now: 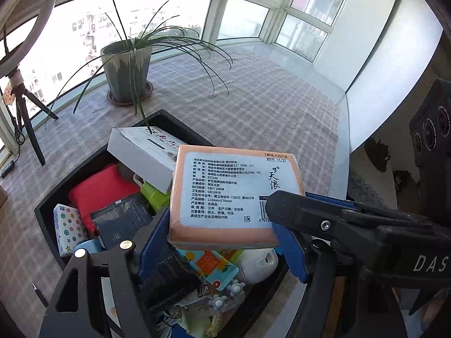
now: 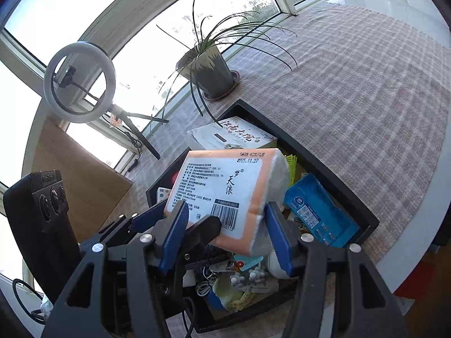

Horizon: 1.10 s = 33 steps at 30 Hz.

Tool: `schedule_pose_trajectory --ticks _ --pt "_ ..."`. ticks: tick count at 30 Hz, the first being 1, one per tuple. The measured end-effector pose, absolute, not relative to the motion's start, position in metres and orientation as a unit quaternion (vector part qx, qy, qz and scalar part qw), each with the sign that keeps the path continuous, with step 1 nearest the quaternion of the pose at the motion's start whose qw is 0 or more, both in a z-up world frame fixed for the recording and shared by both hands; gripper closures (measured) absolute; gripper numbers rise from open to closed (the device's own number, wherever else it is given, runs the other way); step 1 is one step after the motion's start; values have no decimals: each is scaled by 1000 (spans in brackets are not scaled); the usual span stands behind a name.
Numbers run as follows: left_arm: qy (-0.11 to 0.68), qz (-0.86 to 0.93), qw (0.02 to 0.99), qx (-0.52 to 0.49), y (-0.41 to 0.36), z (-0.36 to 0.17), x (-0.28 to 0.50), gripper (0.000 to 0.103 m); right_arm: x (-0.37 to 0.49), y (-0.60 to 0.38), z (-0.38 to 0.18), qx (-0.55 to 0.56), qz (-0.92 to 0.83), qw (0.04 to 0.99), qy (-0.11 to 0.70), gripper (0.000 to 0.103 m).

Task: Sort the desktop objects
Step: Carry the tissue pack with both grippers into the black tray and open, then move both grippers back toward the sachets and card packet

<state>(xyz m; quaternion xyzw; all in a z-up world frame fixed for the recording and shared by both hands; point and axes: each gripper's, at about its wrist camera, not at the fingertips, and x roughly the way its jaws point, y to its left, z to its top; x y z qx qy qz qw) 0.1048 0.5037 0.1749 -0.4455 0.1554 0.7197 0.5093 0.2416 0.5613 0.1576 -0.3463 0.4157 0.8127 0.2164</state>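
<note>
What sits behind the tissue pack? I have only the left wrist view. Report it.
Observer: A yellow mesh item pokes out from behind the tissue pack, toward the tray's right wall.
Operator: Now describe the ring light. I get only its edge.
Observer: The ring light is a full ring on a tripod, with a dark clamp inside the ring.
</note>
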Motion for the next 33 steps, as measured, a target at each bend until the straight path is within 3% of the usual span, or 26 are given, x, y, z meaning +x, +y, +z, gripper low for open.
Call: schedule_pose_trajectory --ticks 3,4,15,33 --pt "158 717 510 -448 511 175 110 36 258 570 158 -337 810 222 426 48" --pt "155 718 509 -449 511 176 109 43 261 571 158 -336 809 226 426 48" --pt "145 742 476 -449 471 184 90 44 245 545 160 -347 825 198 401 48" --pt "73 820 292 -487 259 175 -21 44 100 417 160 -421 847 26 324 48"
